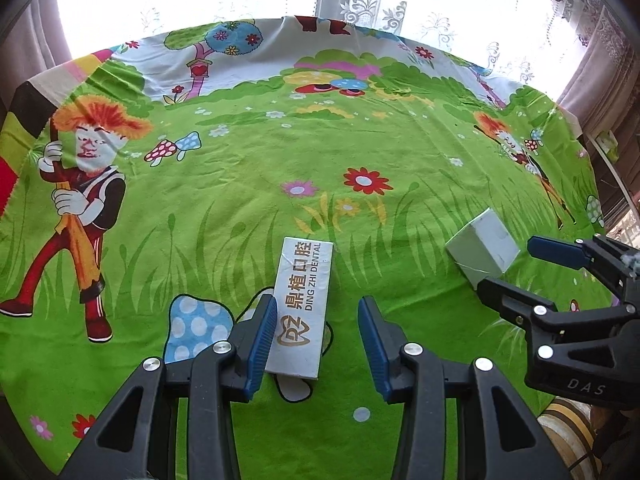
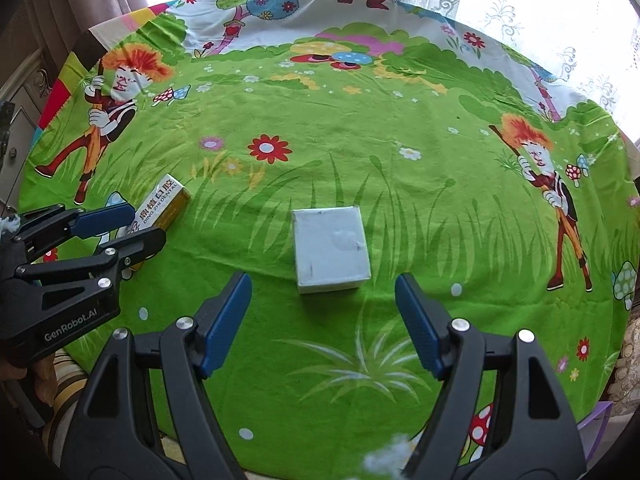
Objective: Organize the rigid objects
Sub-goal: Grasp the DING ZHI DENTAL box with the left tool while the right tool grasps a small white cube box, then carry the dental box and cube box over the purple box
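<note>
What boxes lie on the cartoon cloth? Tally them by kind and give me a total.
Long printed dental box: 1
Plain white squarish box: 1
Total: 2 boxes, both lying on the green cloth

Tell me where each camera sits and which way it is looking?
Left wrist: sits on the left claw, looks down along its open fingers at the long dental box on the green cartoon cloth; the right claw shows at the right.
Right wrist: sits on the right claw, looks down at the white box; the left claw shows at the left.
Shared: both boxes, both claws, the cloth, the lace curtain.
</note>
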The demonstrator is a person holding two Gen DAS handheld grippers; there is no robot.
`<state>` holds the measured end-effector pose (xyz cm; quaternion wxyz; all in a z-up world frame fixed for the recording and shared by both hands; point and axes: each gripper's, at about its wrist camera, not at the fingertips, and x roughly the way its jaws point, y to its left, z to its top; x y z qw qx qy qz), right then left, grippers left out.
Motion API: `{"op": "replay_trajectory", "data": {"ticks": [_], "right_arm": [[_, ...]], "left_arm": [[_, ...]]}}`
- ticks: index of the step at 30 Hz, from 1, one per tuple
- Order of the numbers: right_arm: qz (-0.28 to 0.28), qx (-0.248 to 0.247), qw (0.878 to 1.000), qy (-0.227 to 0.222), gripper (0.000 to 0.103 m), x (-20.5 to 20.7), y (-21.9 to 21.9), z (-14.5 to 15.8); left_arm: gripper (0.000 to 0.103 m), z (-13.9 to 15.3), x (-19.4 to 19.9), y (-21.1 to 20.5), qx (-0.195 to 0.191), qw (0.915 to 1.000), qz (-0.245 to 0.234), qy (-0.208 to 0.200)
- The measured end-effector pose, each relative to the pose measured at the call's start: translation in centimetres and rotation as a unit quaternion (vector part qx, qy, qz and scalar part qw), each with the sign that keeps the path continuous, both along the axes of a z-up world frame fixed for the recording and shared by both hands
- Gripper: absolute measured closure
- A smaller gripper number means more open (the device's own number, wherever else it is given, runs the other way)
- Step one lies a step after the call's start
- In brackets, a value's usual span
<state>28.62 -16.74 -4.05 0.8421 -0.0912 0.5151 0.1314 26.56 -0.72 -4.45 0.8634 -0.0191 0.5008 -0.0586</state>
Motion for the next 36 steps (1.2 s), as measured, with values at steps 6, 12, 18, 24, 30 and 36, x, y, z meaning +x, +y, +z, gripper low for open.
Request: {"op": "replay_trajectory", "data": {"ticks": [6, 12, 18, 24, 30, 36], "right_arm": [[-0.003, 0.001, 1.0, 0.009, 0.026, 1.3, 0.3, -1.3], [-0.005, 0.0, 1.0, 0.011, 0.035, 2.1, 0.5, -2.1], [-0.007, 0.0, 1.0, 0.012, 0.058, 2.1, 0.3, -2.5], [-0.017, 0.004, 1.0, 0.017, 0.059, 0.9, -0.1, -2.5], [-0.032, 0.009, 0.999, 0.014, 0.059, -1.2, -1.2, -1.6], [-0.045, 0.013, 0.999, -0.005, 0.059, -3.2, -2.2, 0.5]], "left_arm": [[0.059, -0.8, 0.3, 1.2, -0.018, 0.9996, 0.018, 0.014], [0.067, -1.4, 0.2, 0.6, -0.001, 0.9999, 0.014, 0.006], [0.071, -1.4, 0.0, 0.6, -0.001, 0.9999, 0.016, 0.0], [0.071, -1.2, -0.9, 0.6, -0.018, 0.9996, 0.02, 0.009], [0.071, -0.2, -2.3, 0.7, -0.029, 0.9991, 0.03, 0.005], [0.071, 1.3, -4.2, 0.5, -0.035, 0.9989, 0.031, -0.01]]}}
